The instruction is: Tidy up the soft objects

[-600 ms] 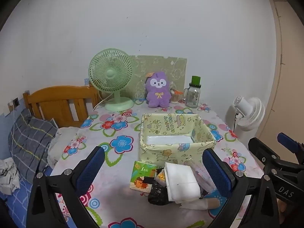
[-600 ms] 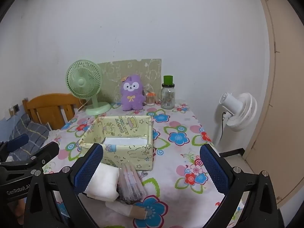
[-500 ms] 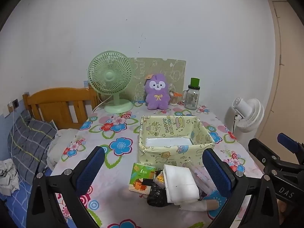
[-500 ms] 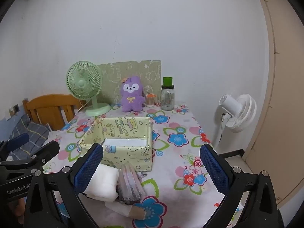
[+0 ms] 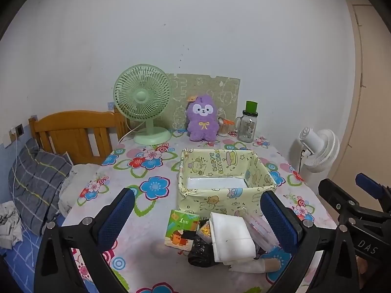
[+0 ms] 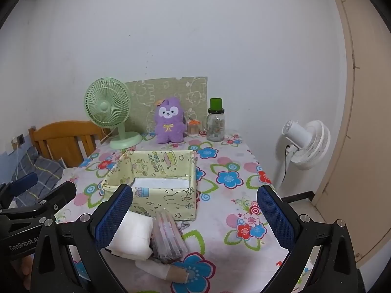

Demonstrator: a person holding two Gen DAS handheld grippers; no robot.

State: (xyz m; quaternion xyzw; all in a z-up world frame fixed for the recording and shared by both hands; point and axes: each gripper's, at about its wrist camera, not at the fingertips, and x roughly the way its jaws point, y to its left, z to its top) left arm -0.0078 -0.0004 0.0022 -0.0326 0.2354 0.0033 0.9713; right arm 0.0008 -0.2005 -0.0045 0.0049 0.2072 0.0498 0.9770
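Between the wide-apart blue pads of the left gripper (image 5: 196, 214), a folded white cloth (image 5: 231, 236), a green tissue pack (image 5: 182, 228) and a black bag (image 5: 201, 254) lie heaped on a flowered tablecloth (image 5: 136, 171), just before a pale yellow fabric box (image 5: 220, 200).

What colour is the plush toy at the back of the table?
Purple, with a white face and a yellow bow; the plush toy shows best in the right wrist view.
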